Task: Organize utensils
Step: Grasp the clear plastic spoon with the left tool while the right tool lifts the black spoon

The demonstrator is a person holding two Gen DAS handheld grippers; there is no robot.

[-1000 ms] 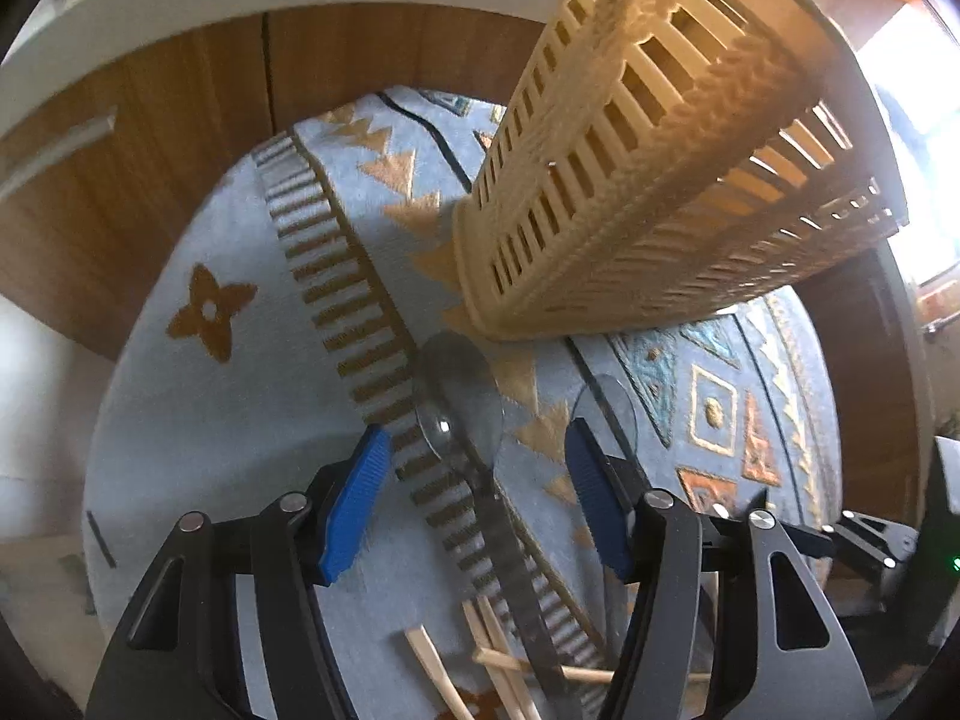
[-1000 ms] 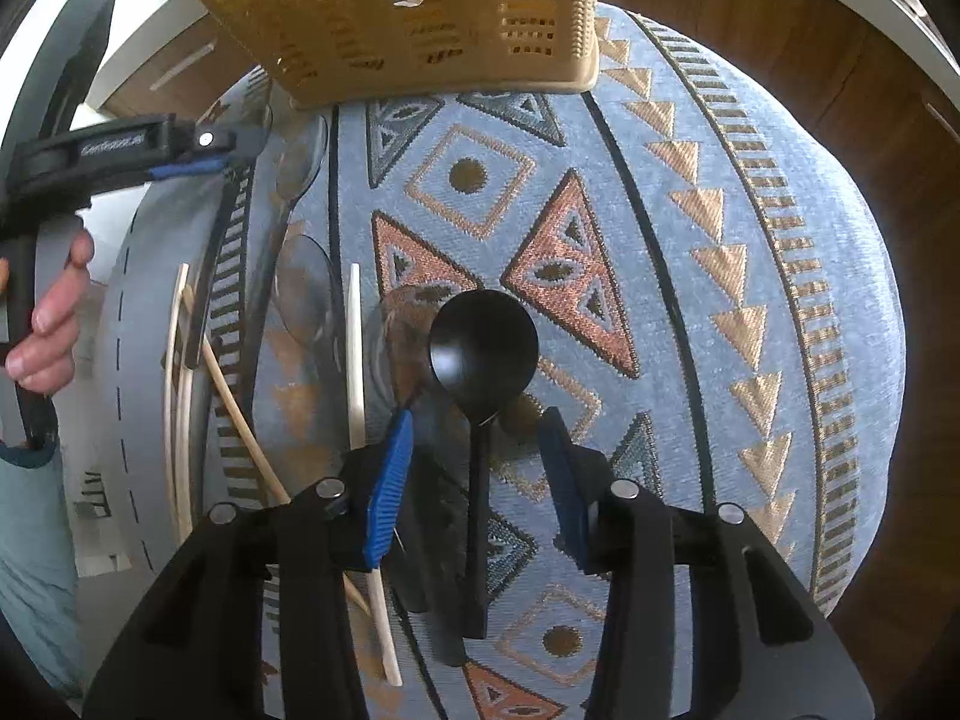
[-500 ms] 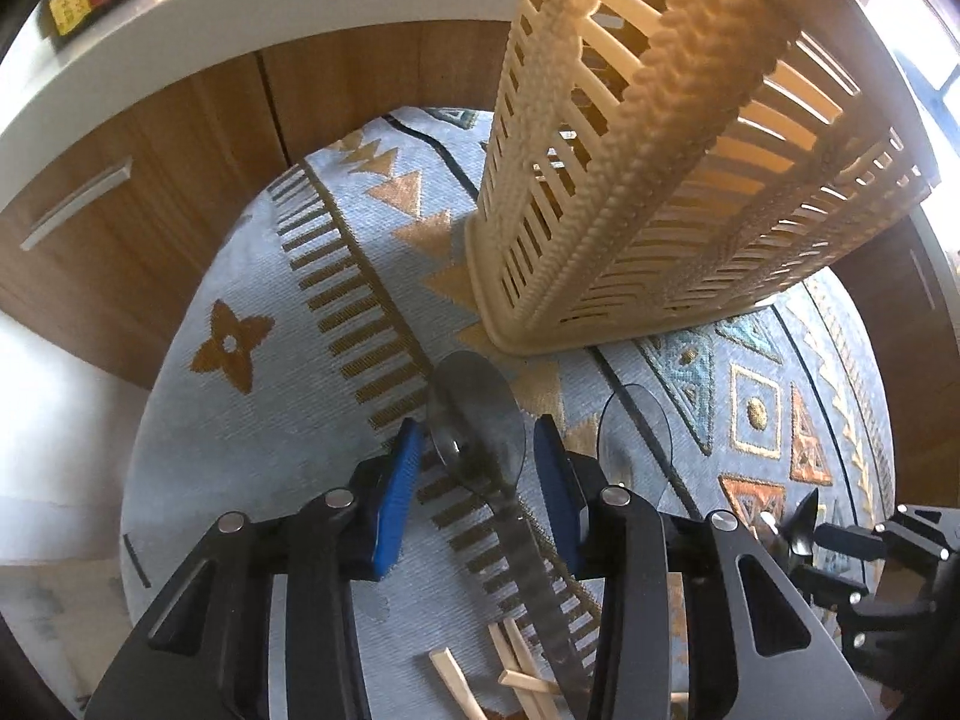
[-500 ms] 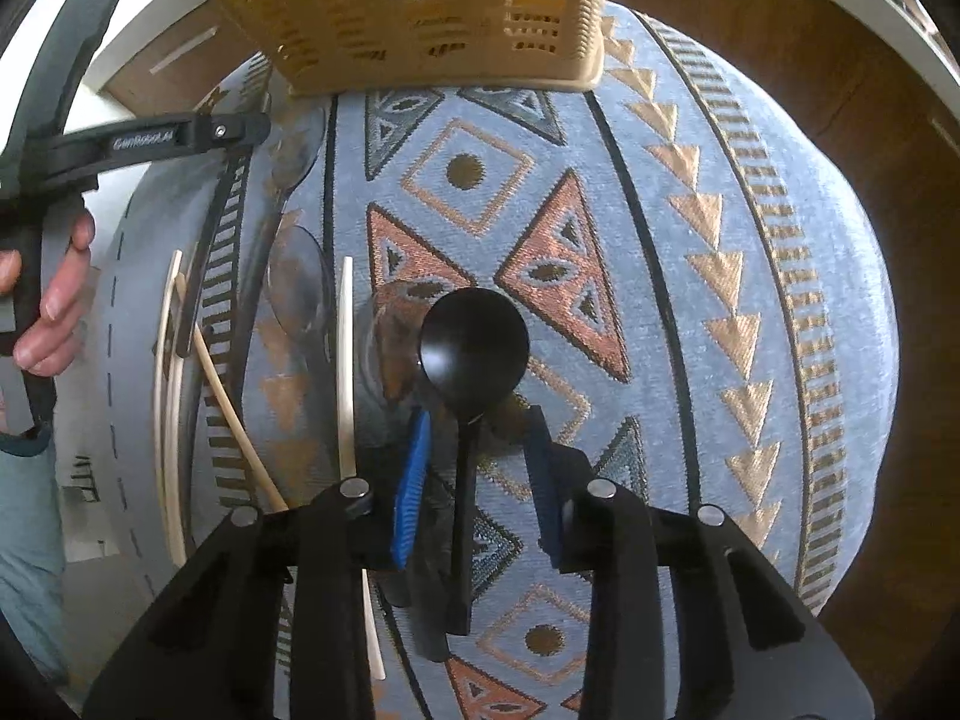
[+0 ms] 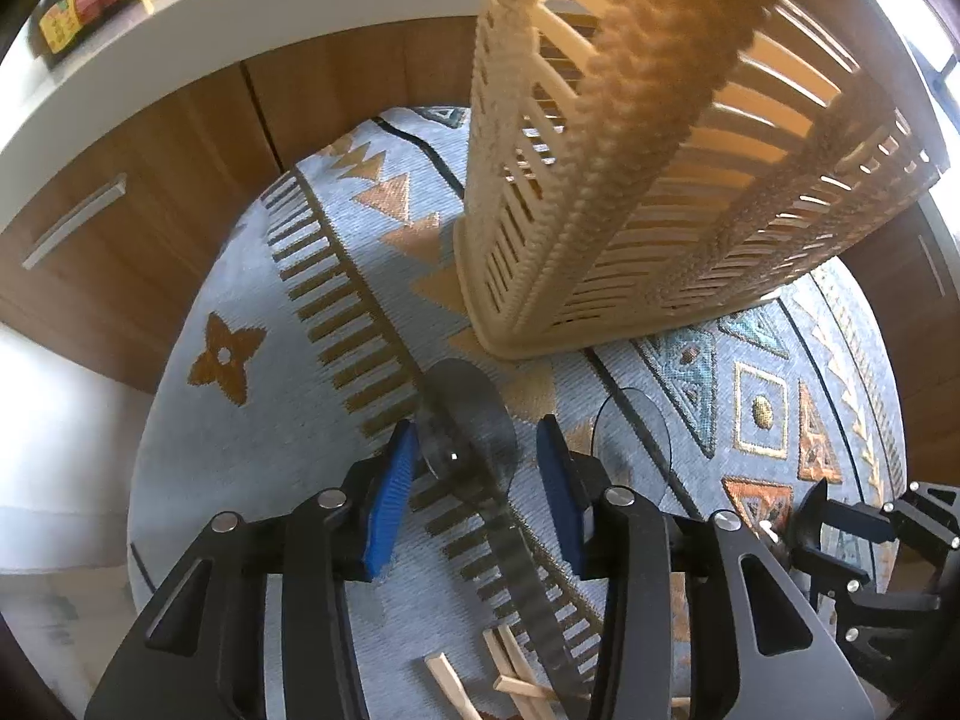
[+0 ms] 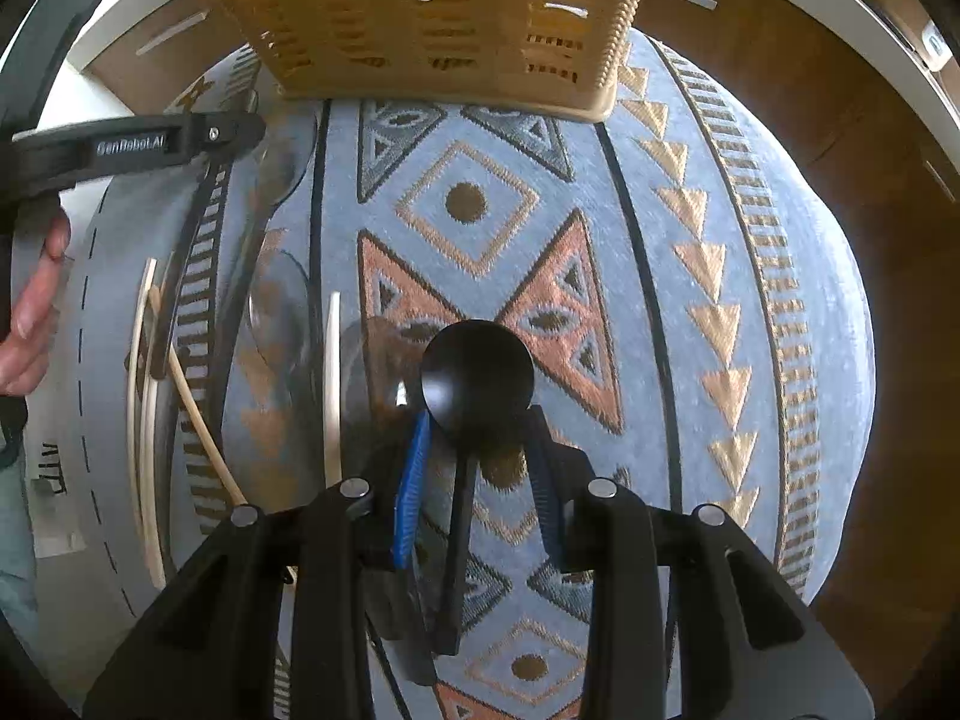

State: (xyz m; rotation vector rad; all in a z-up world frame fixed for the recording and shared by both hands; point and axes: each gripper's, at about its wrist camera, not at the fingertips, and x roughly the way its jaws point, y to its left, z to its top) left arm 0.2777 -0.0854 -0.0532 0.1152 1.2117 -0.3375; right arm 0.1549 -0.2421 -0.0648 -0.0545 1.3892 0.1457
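Observation:
A tan slotted basket (image 5: pixel 648 180) stands on a patterned cloth; it also shows at the top of the right wrist view (image 6: pixel 432 18). My left gripper (image 5: pixel 474 474) straddles a smoky clear plastic spoon (image 5: pixel 462 426); its blue pads stand apart on either side of the bowl. A second clear spoon (image 5: pixel 636 426) lies just right of it. My right gripper (image 6: pixel 477 456) has its jaws around the neck of a black plastic spoon (image 6: pixel 477 372), with gaps on both sides. Wooden chopsticks (image 6: pixel 331 384) lie left of the black spoon.
More chopsticks (image 5: pixel 510 678) lie below the left gripper. The patterned cloth (image 6: pixel 690 300) covers a round table. Wooden cabinets (image 5: pixel 150 192) with a white counter stand behind. The left gripper's arm (image 6: pixel 132 144) and the person's hand (image 6: pixel 30 300) show at left.
Both grippers have narrowed their jaws and moved forward: the left around the clear spoon's bowl, the right around the black spoon's neck. The basket looms closer.

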